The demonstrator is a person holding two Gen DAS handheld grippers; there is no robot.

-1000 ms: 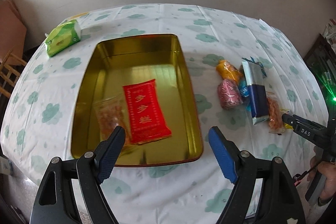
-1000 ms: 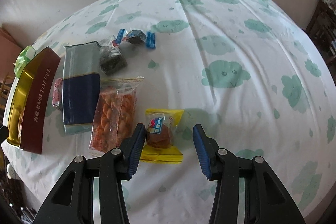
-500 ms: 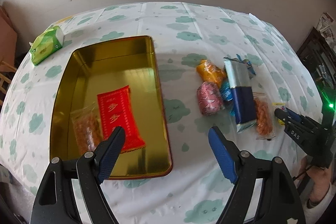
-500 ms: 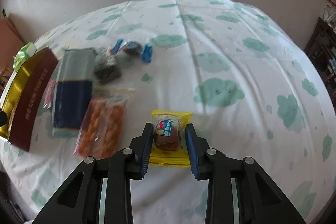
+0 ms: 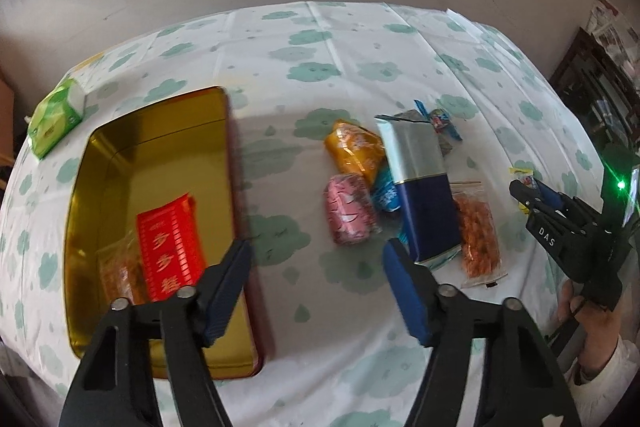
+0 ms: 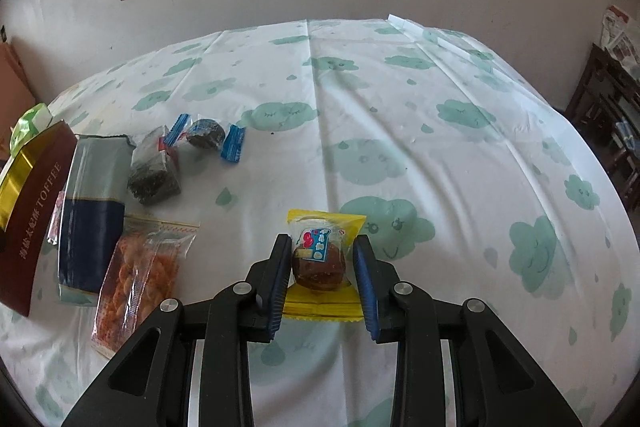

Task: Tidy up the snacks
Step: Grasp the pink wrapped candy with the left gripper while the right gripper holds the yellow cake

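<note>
On the far left, the green tissue pack (image 5: 56, 115) sits near the table's edge, just beyond the gold tin (image 5: 100, 155). The tin already holds the red packet (image 5: 170, 247) and a clear bag of orange snacks (image 5: 120, 273). A second ago your left gripper (image 5: 316, 279) hung over the tin; it has since swung right, and its spread, empty fingers now frame bare cloth between the tin's right wall and the loose pile. That pile lies near the tin: orange candy (image 5: 354, 149), pink candy (image 5: 350, 215), the silver-and-blue pouch (image 5: 424, 195), and the orange snack bag (image 5: 478, 235) tucked against the pouch.

Further right, your right gripper (image 6: 322, 271) has closed in the last second. Its pads were wide apart around the yellow-wrapped cake (image 6: 320, 255); now they pinch it on both sides, and the cake looks lifted slightly off the tablecloth (image 6: 440, 147), though that is hard to confirm. So this snack looks ready to carry to the tin.

For room, the straight path leftward crosses the pile, so go over it. The tin's empty far half offers the best landing spot. Your left gripper is drifting into that same lane; keep them apart. Right of the cake, the table is open cloth until its edge.
</note>
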